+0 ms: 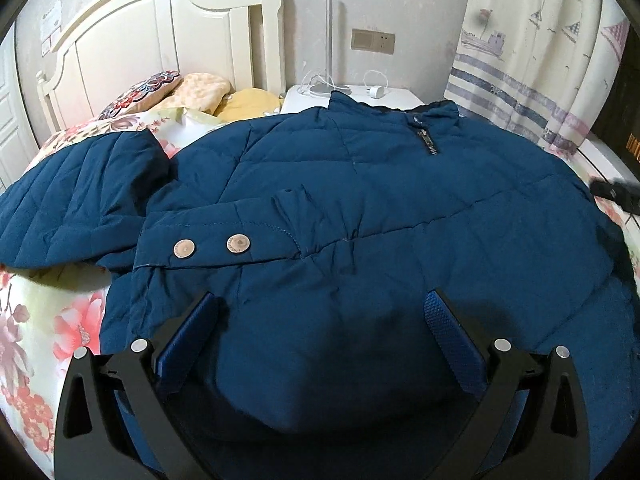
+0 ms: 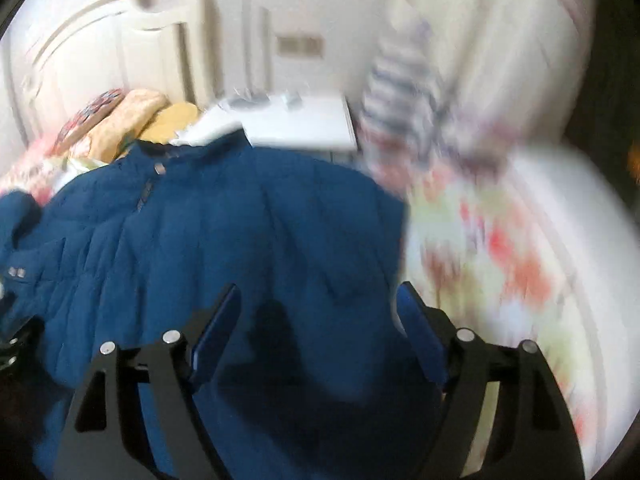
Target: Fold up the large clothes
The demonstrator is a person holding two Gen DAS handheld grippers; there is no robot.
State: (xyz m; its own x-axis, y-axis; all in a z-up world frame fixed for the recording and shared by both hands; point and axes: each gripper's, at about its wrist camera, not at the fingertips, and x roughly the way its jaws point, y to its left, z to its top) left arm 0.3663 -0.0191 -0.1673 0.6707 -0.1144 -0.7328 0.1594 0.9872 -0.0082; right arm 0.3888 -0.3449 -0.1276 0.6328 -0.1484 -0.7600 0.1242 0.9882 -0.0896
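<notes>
A dark blue quilted jacket (image 1: pixel 360 200) lies spread on a floral bed, collar and zipper (image 1: pixel 426 140) at the far side. One sleeve is folded across its front, its cuff with two metal snaps (image 1: pixel 208 246) pointing left. Another sleeve (image 1: pixel 80 200) lies out to the left. My left gripper (image 1: pixel 322 304) is open and empty just above the jacket's lower body. The right wrist view is blurred: my right gripper (image 2: pixel 318 300) is open and empty over the jacket's (image 2: pixel 224 232) right side, near its edge. The other gripper shows dimly at the right edge of the left wrist view (image 1: pixel 616 192).
The floral bedsheet (image 1: pixel 48 320) shows left of the jacket and to its right (image 2: pixel 500 260). Pillows (image 1: pixel 192 92) lie by the cream headboard (image 1: pixel 160 28). A white nightstand (image 1: pixel 360 96) with a lamp pole and charger stands behind. A curtain (image 1: pixel 540 48) hangs at the right.
</notes>
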